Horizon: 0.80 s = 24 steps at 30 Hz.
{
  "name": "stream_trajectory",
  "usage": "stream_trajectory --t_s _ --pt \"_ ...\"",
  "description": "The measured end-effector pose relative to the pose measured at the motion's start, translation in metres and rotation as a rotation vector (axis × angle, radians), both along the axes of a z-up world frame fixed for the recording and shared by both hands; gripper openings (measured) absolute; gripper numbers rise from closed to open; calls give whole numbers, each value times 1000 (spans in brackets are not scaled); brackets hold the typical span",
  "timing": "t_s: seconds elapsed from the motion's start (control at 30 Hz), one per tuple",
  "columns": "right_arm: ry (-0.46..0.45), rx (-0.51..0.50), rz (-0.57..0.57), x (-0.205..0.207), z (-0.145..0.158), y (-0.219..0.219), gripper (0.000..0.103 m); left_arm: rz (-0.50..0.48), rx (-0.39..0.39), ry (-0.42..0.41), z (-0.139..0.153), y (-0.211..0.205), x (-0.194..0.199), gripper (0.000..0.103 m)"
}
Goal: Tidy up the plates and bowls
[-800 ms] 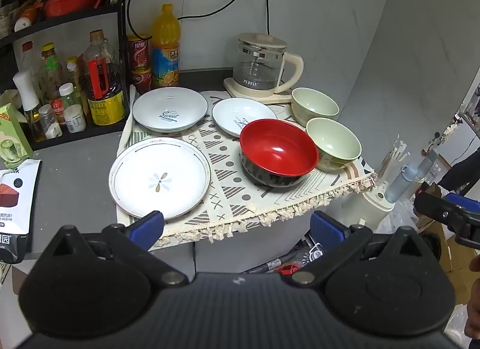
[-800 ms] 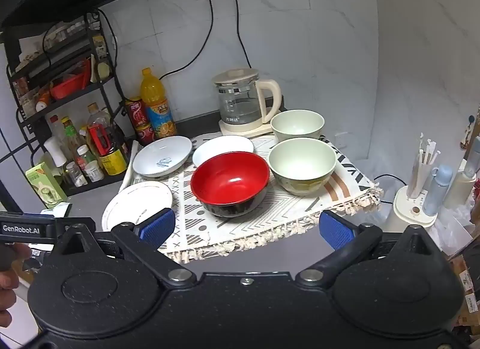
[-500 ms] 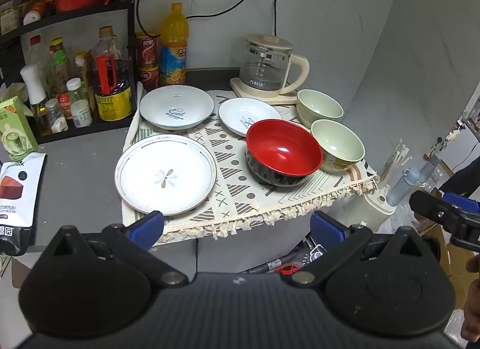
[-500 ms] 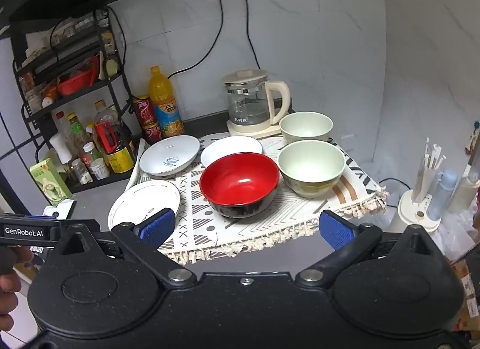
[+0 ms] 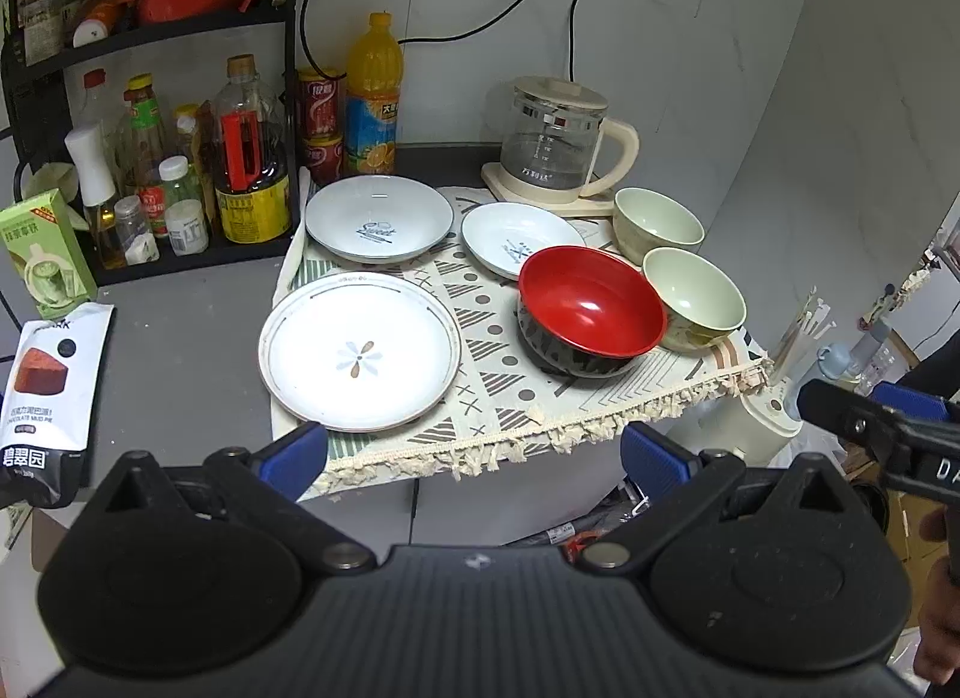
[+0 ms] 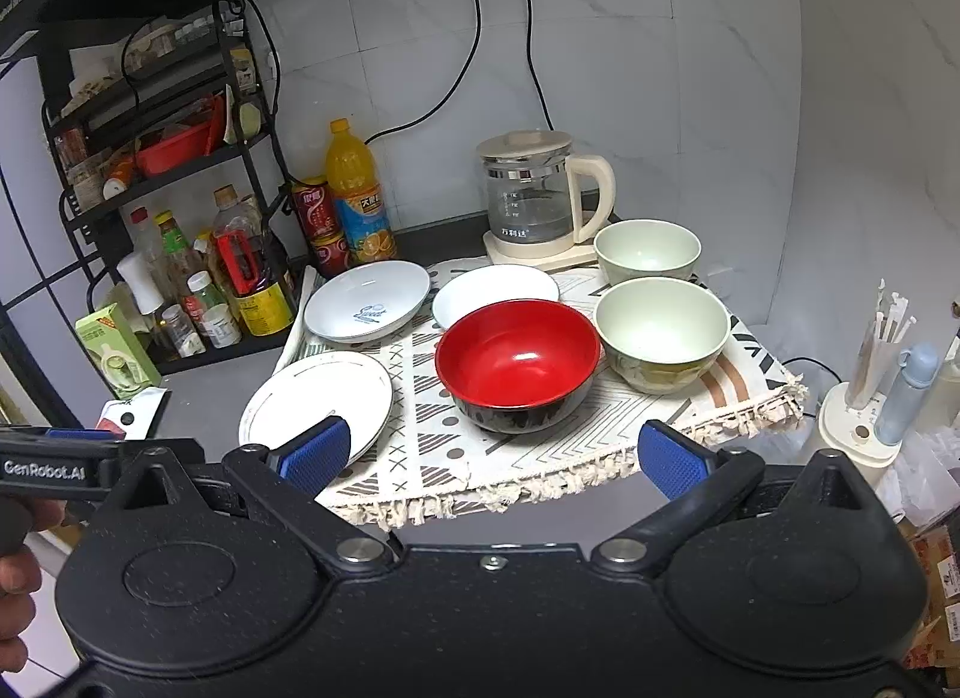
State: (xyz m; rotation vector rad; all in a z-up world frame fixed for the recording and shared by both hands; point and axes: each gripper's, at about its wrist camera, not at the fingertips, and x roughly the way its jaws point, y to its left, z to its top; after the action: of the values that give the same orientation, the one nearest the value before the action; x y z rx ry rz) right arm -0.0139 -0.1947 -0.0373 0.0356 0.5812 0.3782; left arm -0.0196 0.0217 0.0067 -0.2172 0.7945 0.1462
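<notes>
blue-padded and black-framed, the left tongs (image 5: 474,452) stand spread wide with nothing between them, hanging short of the counter's (image 5: 180,350) front edge and angled down at the flower-print plate (image 5: 359,351). the right tongs (image 6: 491,455) gape just as wide and empty, aimed at the red bowl (image 6: 517,365), so neither has committed to a piece yet.

everything to be sorted sits on a patterned fringed cloth (image 5: 510,398). the flower-print plate is nearest, at the cloth's left front; behind it lie a white dish marked "sweet" (image 5: 378,225) and a smaller white dish (image 5: 516,239). the red bowl sits to the right, with two pale green bowls (image 6: 663,332) beside and behind it. plates cluster left and bowls right, which probably suits one tool per group for stacking.

a glass kettle (image 6: 540,200) stands at the back.
</notes>
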Motion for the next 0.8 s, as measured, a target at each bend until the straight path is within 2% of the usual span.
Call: stream_trajectory --t_s 0.3,0.8 --pt "15 -1 -2 1 -1 2 103 2 -9 11 0 4 0 103" --pt "5 -34 -40 3 -1 -16 103 -39 -39 2 -5 -13 16 103"
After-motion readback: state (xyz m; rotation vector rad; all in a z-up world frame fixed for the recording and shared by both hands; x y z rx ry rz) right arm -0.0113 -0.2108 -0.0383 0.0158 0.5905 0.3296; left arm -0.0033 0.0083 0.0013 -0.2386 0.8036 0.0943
